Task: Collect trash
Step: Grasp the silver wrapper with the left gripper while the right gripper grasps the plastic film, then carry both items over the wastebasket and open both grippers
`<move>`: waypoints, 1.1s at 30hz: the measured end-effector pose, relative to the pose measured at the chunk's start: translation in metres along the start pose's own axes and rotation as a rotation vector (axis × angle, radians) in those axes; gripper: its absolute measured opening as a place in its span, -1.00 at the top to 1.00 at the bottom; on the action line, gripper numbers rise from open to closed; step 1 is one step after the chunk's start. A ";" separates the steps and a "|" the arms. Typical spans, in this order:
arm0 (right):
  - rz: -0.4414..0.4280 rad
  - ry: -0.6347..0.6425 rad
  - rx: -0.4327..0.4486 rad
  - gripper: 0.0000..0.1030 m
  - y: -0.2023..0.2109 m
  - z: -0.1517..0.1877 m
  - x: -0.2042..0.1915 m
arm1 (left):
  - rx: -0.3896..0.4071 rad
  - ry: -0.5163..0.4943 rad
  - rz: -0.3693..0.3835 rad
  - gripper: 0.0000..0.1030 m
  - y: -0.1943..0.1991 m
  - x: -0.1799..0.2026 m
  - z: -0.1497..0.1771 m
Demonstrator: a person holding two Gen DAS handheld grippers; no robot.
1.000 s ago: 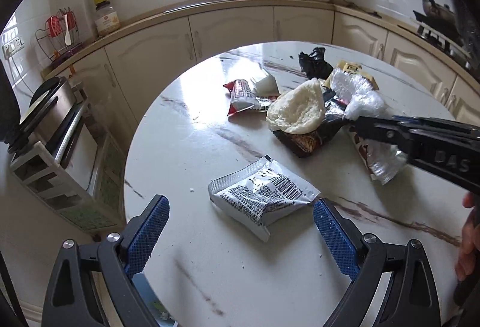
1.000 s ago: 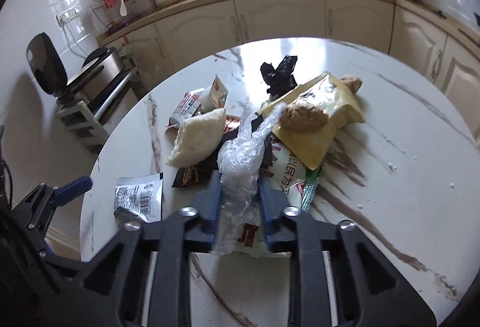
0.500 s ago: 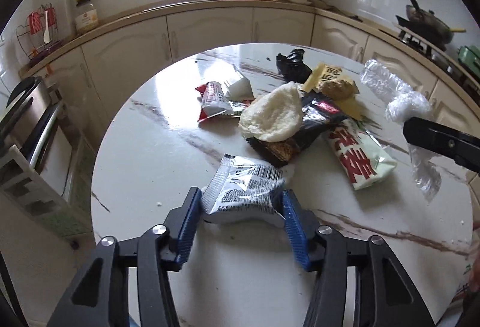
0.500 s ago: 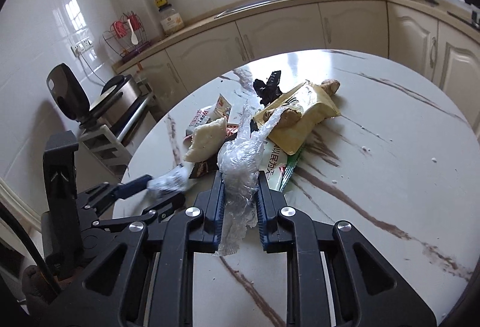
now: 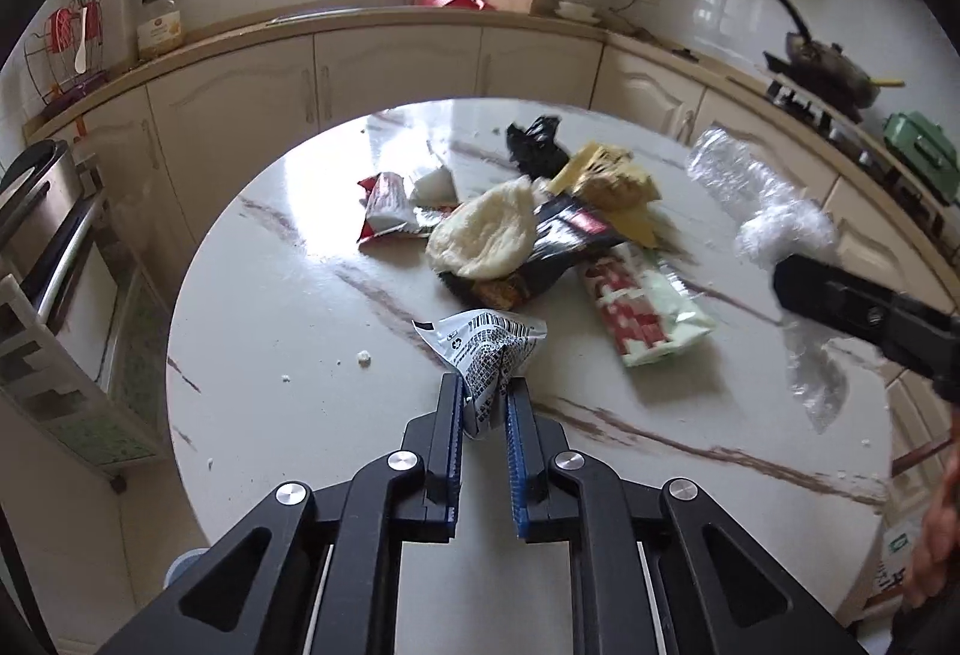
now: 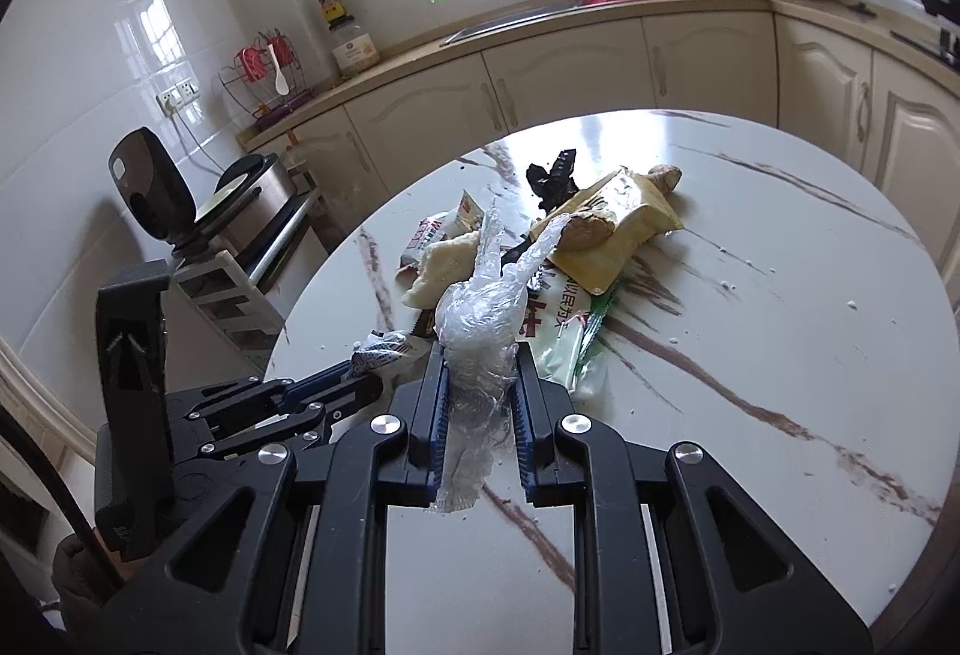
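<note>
My left gripper (image 5: 485, 397) is shut on a silver barcode wrapper (image 5: 486, 349) and holds it just above the round marble table (image 5: 270, 307). My right gripper (image 6: 479, 379) is shut on a clear crumpled plastic bag (image 6: 480, 319), lifted over the table's near side; the bag also shows in the left wrist view (image 5: 774, 229). A trash pile sits mid-table: a white bun (image 5: 486, 235), a black and red wrapper (image 5: 570, 235), a green and red packet (image 5: 648, 313), a yellow bag (image 6: 612, 229), a black scrap (image 5: 534, 144) and a red and white wrapper (image 5: 387, 205).
Cream kitchen cabinets (image 5: 390, 72) curve round behind the table. A metal appliance on a rack (image 5: 36, 211) stands to the left. A stove with a pan (image 5: 822, 66) is at the far right. Crumbs (image 5: 362, 356) lie on the table.
My left gripper closed on the silver wrapper and lifted it off the table. My right gripper, still holding the plastic bag, rose and drew back from the pile.
</note>
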State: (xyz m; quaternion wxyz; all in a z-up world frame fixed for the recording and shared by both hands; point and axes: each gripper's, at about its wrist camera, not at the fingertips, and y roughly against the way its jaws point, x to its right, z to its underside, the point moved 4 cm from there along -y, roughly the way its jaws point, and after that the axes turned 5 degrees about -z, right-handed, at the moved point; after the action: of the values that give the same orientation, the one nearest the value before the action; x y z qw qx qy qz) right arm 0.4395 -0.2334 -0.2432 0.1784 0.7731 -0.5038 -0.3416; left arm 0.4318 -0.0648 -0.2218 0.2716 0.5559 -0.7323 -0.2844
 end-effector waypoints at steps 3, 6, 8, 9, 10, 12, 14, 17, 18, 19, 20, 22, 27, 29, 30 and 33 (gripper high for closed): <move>-0.003 0.015 0.011 0.65 0.009 0.000 -0.010 | 0.033 0.011 0.015 0.82 0.024 -0.001 0.001; -0.009 0.039 0.019 0.65 0.017 0.000 -0.025 | 0.065 0.019 0.037 0.82 0.049 -0.003 0.006; -0.016 0.057 0.023 0.65 0.021 0.001 -0.039 | 0.090 0.025 0.047 0.82 0.068 -0.008 0.012; -0.023 0.070 0.022 0.65 0.022 0.002 -0.047 | 0.105 0.039 0.043 0.82 0.078 -0.013 0.015; -0.029 0.079 0.022 0.65 0.023 0.004 -0.054 | 0.113 0.045 0.045 0.82 0.086 -0.018 0.019; -0.054 0.106 0.014 0.65 0.021 0.006 -0.075 | 0.130 0.068 0.037 0.82 0.102 -0.033 0.029; -0.085 0.134 -0.002 0.65 0.015 0.011 -0.100 | 0.140 0.087 0.027 0.82 0.118 -0.050 0.041; -0.143 0.174 -0.037 0.65 -0.002 0.023 -0.141 | 0.148 0.124 -0.002 0.82 0.138 -0.083 0.064; -0.159 0.184 -0.048 0.65 -0.008 0.027 -0.151 | 0.148 0.146 -0.014 0.82 0.144 -0.096 0.073; -0.179 0.202 -0.063 0.65 -0.017 0.032 -0.167 | 0.144 0.163 -0.025 0.82 0.149 -0.108 0.081; -0.198 0.218 -0.079 0.65 -0.026 0.037 -0.182 | 0.140 0.181 -0.042 0.82 0.156 -0.123 0.091; -0.234 0.246 -0.117 0.65 -0.046 0.051 -0.209 | 0.129 0.222 -0.093 0.82 0.167 -0.154 0.113; -0.296 0.318 -0.220 0.65 -0.100 0.088 -0.271 | 0.076 0.332 -0.219 0.82 0.185 -0.226 0.171; -0.308 0.335 -0.254 0.65 -0.119 0.102 -0.286 | 0.041 0.383 -0.233 0.82 0.183 -0.249 0.194; -0.307 0.355 -0.276 0.65 -0.133 0.112 -0.295 | 0.019 0.407 -0.241 0.82 0.181 -0.261 0.207; -0.314 0.370 -0.335 0.65 -0.164 0.134 -0.309 | -0.051 0.470 -0.254 0.82 0.165 -0.290 0.239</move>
State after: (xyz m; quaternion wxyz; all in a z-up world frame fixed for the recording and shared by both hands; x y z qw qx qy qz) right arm 0.3728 0.1249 -0.3313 0.3376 0.8505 -0.2735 -0.2965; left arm 0.2203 0.2799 -0.2918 0.4102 0.6871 -0.5660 -0.1978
